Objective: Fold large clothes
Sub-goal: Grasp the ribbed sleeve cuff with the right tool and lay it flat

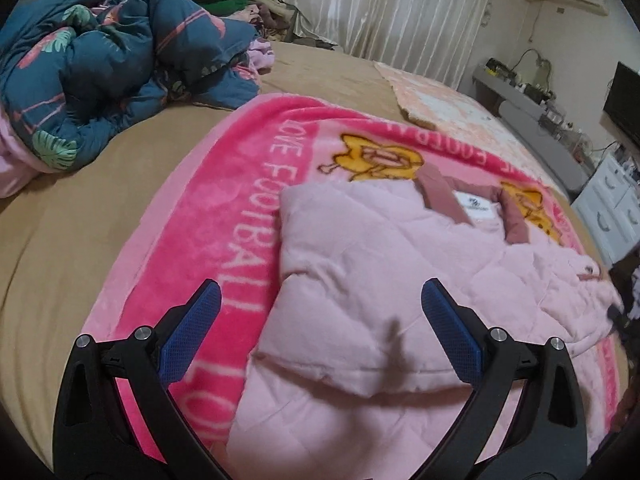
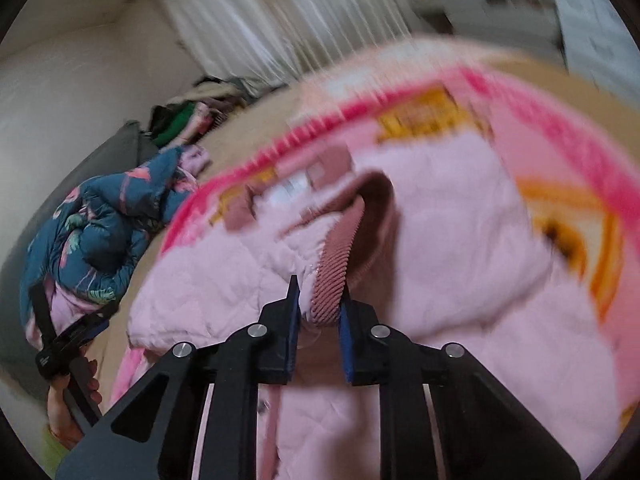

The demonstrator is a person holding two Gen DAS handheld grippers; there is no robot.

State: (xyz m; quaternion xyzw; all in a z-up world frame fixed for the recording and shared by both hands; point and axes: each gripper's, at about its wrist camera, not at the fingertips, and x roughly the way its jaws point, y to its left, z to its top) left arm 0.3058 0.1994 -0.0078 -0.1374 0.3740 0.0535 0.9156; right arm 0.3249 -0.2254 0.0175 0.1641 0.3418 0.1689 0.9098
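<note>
Blurred ribbed cuff between blue pads

The jacket lies on the blanket, which is spread over the bed, with its collar at the far end. The left claw hangs over the jacket's near left part, one sleeve folded across the body, while the right claw grips the ribbed cuff at the jacket's right side. A bundled duvet sits on the bed far left, a clothes pile behind it by the curtain.
</note>
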